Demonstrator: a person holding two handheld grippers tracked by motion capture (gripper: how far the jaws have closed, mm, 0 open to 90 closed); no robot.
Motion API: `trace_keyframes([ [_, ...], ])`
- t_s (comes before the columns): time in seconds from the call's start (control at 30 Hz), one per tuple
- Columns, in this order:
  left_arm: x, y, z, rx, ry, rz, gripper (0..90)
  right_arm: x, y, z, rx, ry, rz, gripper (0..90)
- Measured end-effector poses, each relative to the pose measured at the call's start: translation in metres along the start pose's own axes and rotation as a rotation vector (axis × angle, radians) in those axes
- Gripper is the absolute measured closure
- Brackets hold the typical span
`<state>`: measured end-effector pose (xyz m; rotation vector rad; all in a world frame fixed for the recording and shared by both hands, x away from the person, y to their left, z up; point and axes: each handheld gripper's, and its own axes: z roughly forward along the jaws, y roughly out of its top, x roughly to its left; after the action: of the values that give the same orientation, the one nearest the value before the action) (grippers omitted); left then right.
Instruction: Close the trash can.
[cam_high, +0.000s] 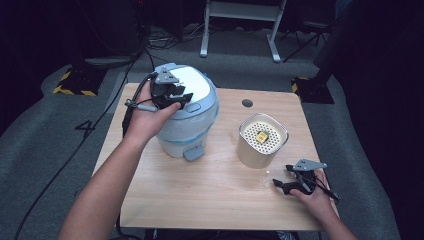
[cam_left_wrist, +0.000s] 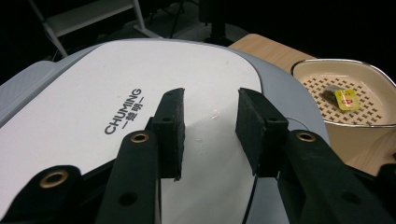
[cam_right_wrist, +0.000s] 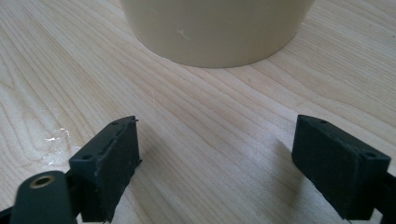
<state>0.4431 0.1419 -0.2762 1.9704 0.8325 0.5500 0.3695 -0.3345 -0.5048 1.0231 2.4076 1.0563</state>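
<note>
A white and pale-blue pedal bin (cam_high: 175, 131) with a closed white lid (cam_left_wrist: 93, 93) stands at the table's back left. My left gripper (cam_high: 182, 97) hovers just over that lid (cam_high: 196, 80), open, with nothing between its pads (cam_left_wrist: 210, 126). To the right stands a beige round-cornered container (cam_high: 250, 152) with a perforated insert; a small yellow item (cam_high: 261, 136) lies on the insert (cam_left_wrist: 346, 99). My right gripper (cam_high: 282, 184) rests low at the table's front right, open wide (cam_right_wrist: 215, 158), facing the container's wall (cam_right_wrist: 215, 28).
The wooden table (cam_high: 210, 190) has a dark round hole (cam_high: 247, 103) near its back edge. The bin's grey pedal (cam_high: 193, 153) sticks out toward the front. A black cable (cam_high: 75, 150) trails off the left side. White frame legs (cam_high: 240, 30) stand behind.
</note>
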Motion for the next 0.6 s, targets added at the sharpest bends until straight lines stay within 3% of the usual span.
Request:
trace_keyframes([
  [0.1,0.000,0.000,-0.003,-0.006,0.005,-0.009,48.6,0.000,0.000,0.000,0.000,0.000,0.000,15.0],
  [0.17,-0.001,0.001,-0.008,-0.048,-0.028,-0.027,45.0,0.000,0.000,0.000,0.000,0.000,0.000,15.0],
  [0.3,-0.010,0.000,-0.021,-0.085,-0.072,-0.027,42.1,0.000,0.000,0.000,0.000,0.000,0.000,15.0],
  [0.6,-0.035,-0.020,-0.042,-0.082,-0.183,0.037,39.7,0.000,0.000,0.000,0.000,0.000,0.000,15.0],
])
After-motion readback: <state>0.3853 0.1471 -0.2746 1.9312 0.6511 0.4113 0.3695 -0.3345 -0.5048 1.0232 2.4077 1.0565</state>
